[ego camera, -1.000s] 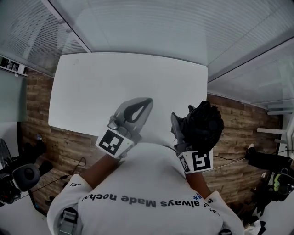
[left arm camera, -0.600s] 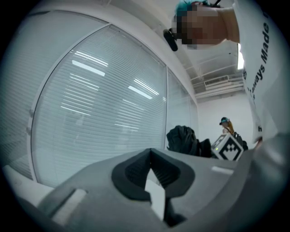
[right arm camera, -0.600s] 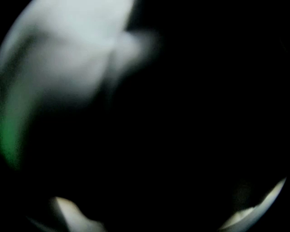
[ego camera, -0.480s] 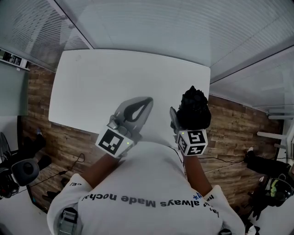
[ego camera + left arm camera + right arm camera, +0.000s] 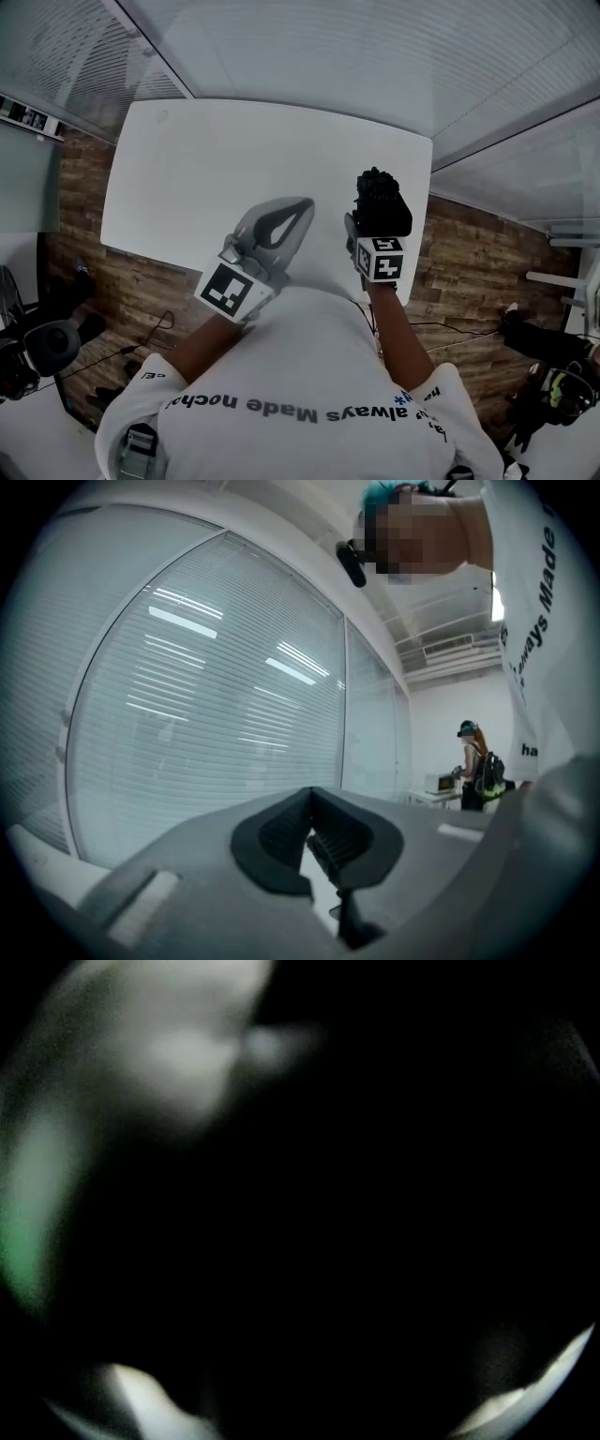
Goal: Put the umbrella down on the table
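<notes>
The black folded umbrella is a crumpled dark bundle over the white table's near right corner. My right gripper is shut on it, with its marker cube just behind, by the table's near edge. In the right gripper view the umbrella fills almost everything with black, hiding the jaws. My left gripper hovers over the table's near edge left of the umbrella; it is shut and holds nothing. The left gripper view shows the left gripper with its dark pads meeting at the tips.
Glass walls with blinds border the table at the back and sides. Wood flooring lies to the right and left. A dark chair stands at lower left. A person with a backpack stands far off in the left gripper view.
My right gripper has carried the umbrella from beside the table's right edge inward and down over the near right corner. The left gripper has stayed put.
</notes>
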The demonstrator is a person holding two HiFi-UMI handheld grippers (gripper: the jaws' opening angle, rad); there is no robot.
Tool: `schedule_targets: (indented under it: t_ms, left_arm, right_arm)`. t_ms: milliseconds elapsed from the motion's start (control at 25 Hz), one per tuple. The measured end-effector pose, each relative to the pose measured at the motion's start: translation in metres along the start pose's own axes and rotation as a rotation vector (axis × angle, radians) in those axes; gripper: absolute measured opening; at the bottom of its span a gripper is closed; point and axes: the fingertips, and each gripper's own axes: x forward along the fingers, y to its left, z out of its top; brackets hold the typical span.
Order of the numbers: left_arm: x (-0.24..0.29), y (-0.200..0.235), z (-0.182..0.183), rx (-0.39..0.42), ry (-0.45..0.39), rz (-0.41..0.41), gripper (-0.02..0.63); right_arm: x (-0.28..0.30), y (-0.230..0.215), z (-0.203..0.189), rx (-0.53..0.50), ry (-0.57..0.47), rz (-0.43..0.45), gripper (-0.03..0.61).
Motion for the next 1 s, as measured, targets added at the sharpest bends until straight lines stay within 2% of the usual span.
schedule_targets:
  t_ms: [440,1000]
  left_arm:
    - [-0.002,0.005,0.004,0.003,-0.007,-0.002,0.003]
    - [-0.008,0.015,0.001,-0.003,-0.003,0.01,0.003]
  right_arm:
    - [0.068,-0.028,-0.055,0.06,0.219,0.005,0.235]
    - [0.127,-0.047,-0.094,0.087,0.468,0.009,0.235]
